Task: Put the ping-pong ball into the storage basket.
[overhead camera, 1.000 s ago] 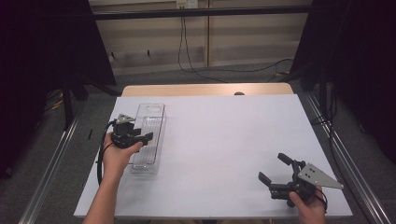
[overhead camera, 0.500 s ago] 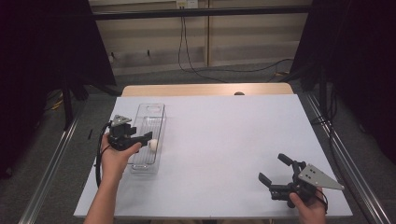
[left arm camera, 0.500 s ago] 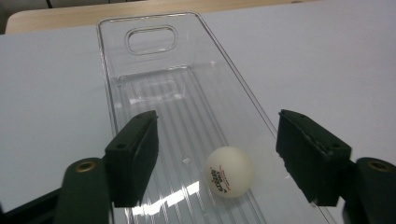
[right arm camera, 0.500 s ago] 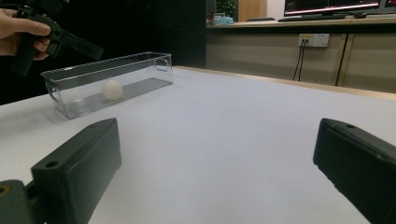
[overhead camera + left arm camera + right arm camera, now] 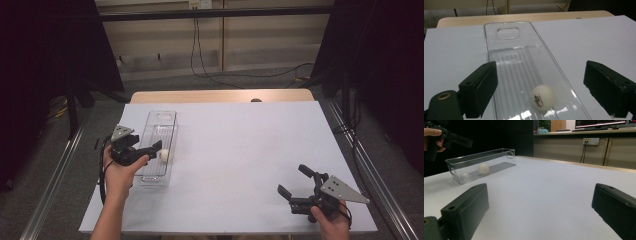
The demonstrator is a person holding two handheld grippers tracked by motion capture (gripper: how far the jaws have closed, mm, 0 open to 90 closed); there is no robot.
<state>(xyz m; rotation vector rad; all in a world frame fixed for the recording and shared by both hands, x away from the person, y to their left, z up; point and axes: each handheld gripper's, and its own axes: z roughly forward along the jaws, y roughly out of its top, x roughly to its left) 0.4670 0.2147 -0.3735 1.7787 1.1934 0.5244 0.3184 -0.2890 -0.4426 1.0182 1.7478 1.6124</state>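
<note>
A white ping-pong ball [image 5: 163,155] [image 5: 543,97] lies on the ribbed floor of a clear plastic tray [image 5: 161,116] [image 5: 509,23], near its right wall. My left gripper [image 5: 152,150] [image 5: 541,75] hovers over the tray's near end. Its jaws have just been opening and stand wide, with the ball below and between them, untouched. My right gripper [image 5: 292,180] [image 5: 539,195] is open with nothing in it, low over the table's near right corner. From there I see the tray [image 5: 474,160], the ball [image 5: 483,168] and the left gripper [image 5: 451,137] far off.
The white table [image 5: 240,145] stretches between the two grippers. A wooden strip [image 5: 220,95] runs along its far edge. Metal rails [image 5: 367,165] flank both sides, and cables lie on the floor behind.
The left jaws opened and the ball, first hidden between them, came free and now lies in the tray. The left hand drew back slightly. The right gripper stayed put.
</note>
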